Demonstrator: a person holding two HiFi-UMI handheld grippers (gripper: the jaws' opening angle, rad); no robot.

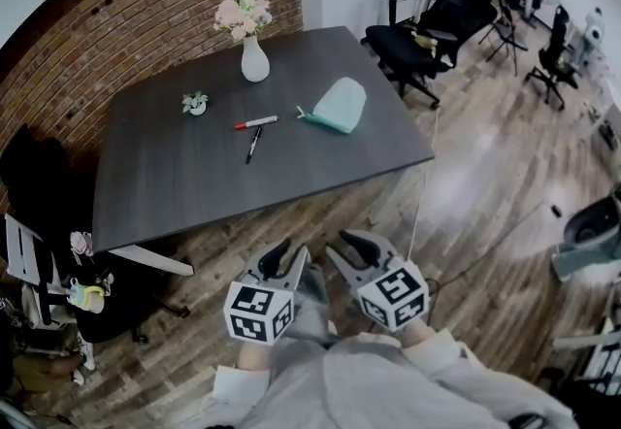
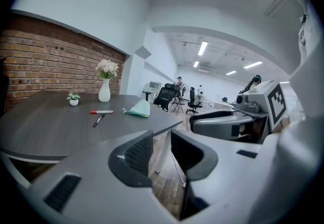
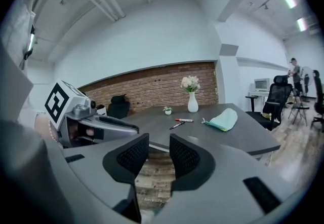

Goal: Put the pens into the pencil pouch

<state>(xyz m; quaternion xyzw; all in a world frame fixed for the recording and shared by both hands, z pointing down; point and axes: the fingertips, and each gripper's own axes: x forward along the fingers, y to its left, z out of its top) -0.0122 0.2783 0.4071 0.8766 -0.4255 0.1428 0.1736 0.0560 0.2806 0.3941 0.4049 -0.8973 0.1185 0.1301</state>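
Dark grey desk (image 1: 175, 184), sitting next to a brick wall (image 1: 116, 19). Not much on it tbh. A white vase (image 1: 254, 60) with pale pink flowers stands near the far edge, and a tiny potted plant (image 1: 196, 105) in a white pot sits off to its left, a bit closer in. Around the middle there's a white marker (image 1: 256, 122) with a red cap. A black pen (image 1: 253, 144) lies just below it, close, but I can't tell if they touch. Right of the marker is a mint green pouch (image 1: 335, 105), lying flat near the desk's right edge.
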